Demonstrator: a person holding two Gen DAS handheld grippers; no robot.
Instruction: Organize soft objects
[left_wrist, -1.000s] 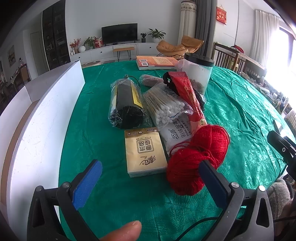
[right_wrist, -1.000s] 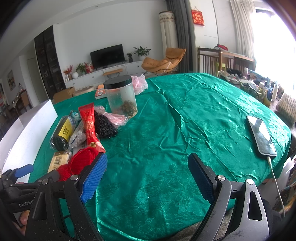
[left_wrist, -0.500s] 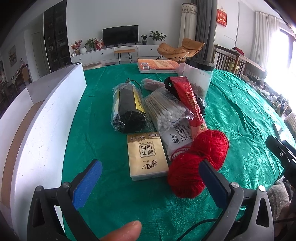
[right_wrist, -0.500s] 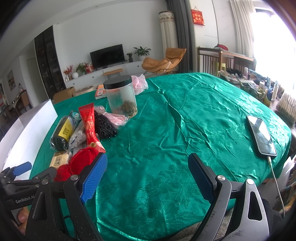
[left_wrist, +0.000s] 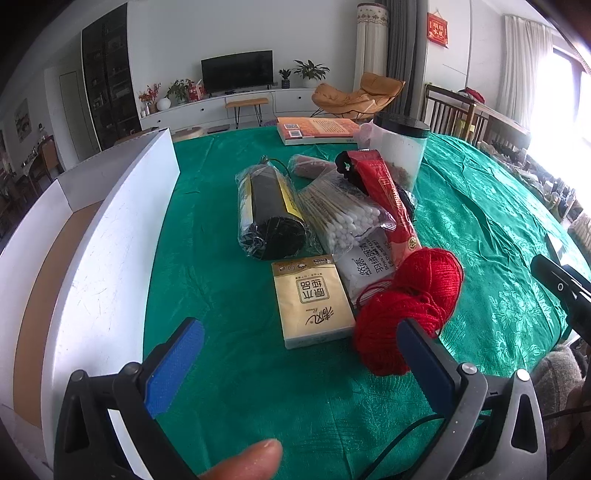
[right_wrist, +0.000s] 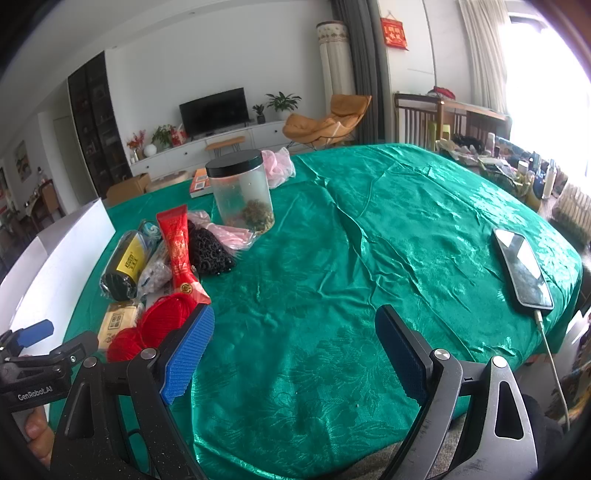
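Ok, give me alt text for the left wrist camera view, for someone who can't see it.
Open left tongs hover over a green tablecloth, pointing at a beige tissue pack and two red yarn balls. Behind them lie bagged cotton swabs, a black roll in plastic, a red pouch and a black-lidded jar. A white box stands on the left.
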